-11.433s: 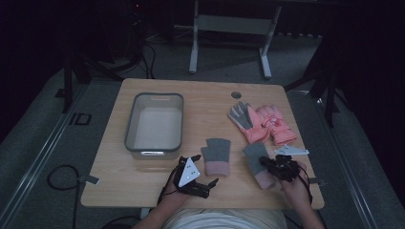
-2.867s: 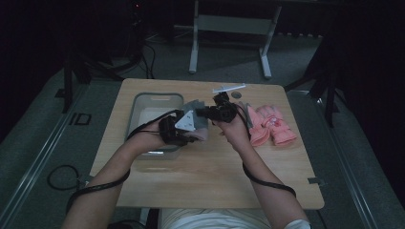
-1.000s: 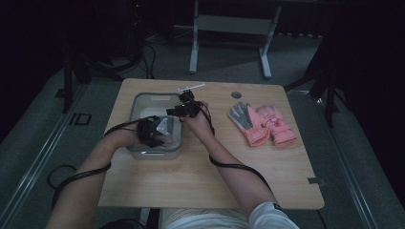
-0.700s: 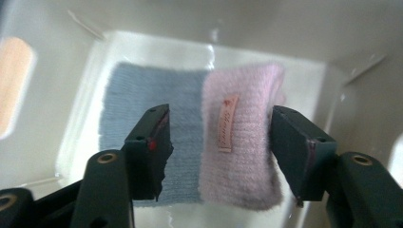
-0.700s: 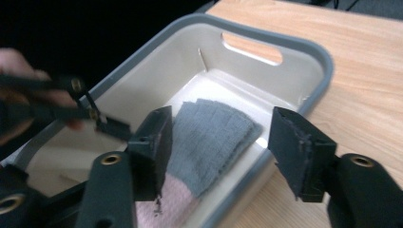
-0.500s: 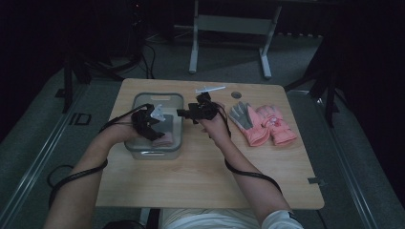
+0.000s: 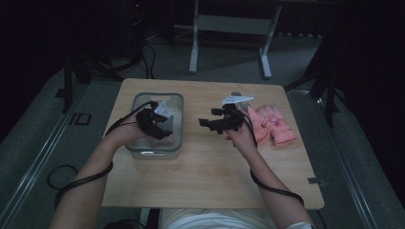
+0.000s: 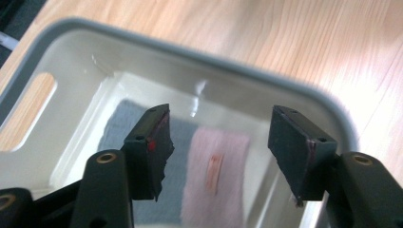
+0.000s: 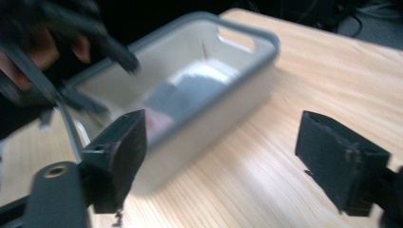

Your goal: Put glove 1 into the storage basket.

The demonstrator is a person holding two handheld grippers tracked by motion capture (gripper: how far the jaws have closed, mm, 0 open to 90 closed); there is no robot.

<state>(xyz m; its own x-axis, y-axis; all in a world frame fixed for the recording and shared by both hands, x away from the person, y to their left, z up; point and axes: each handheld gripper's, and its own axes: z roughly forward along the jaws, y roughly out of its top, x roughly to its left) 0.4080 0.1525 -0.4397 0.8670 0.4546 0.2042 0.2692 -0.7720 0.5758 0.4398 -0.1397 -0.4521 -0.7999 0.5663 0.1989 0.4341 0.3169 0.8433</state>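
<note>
A white bin with a grey rim (image 7: 157, 96) stands on the left half of the wooden table. On its floor lie a grey glove (image 8: 119, 126) and a pink piece (image 8: 221, 156) beside it. My left gripper (image 7: 161, 128) hangs above the bin, and its jaws (image 8: 221, 123), which have just opened and then eased in slightly, are open with nothing between them. My right gripper (image 7: 210, 125) is over bare table to the right of the bin and points at the bin's wall (image 9: 214, 109). Its jaws (image 9: 223, 121) have just been opening and hold nothing.
A pair of pink gloves (image 7: 274, 125) lies on the table to the right of my right hand. Bare wood (image 7: 210, 176) stretches along the front of the table. The table's edges drop to a dark floor with cables.
My right gripper has moved to the right, from above the bin out over the table toward the pink gloves, and its jaws have spread. My left gripper has lifted a little above the bin.
</note>
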